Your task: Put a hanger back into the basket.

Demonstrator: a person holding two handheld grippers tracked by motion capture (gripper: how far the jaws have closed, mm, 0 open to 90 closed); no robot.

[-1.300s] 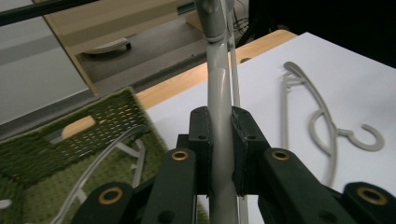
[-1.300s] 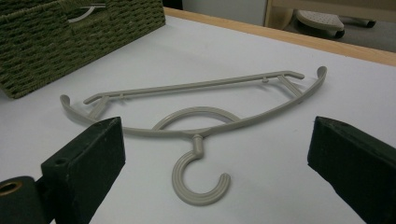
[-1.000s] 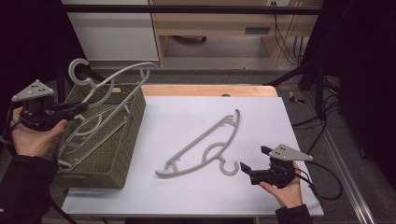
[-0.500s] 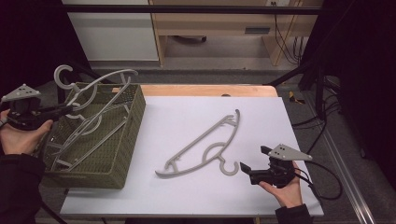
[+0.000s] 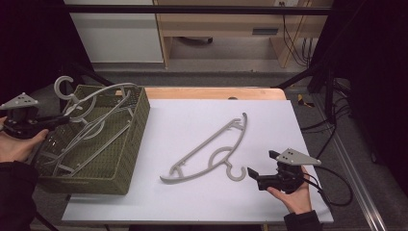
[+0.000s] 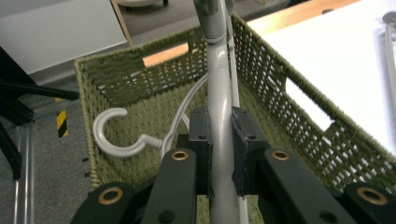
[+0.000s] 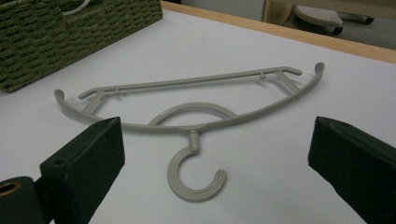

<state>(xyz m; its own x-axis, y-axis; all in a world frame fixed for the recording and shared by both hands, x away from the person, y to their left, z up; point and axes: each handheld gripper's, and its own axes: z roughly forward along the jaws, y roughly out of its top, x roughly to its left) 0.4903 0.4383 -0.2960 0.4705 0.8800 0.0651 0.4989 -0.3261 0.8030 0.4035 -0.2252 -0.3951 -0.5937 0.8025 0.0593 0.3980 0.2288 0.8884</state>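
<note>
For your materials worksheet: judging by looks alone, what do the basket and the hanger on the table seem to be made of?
Basket: probably woven fibre or wicker, olive green, matt; a tight weave with cut-out handle slots shows. Hanger: likely moulded plastic, grey-beige, smooth with a slight sheen and ribbed hook.

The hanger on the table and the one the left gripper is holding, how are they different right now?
The hanger on the table lies flat on the white surface, untouched; the held hanger is tilted up over the green basket. The left gripper is shut on the held one, while the right gripper sits open facing the table one's hook. Both are grey plastic with round hooks.
</note>
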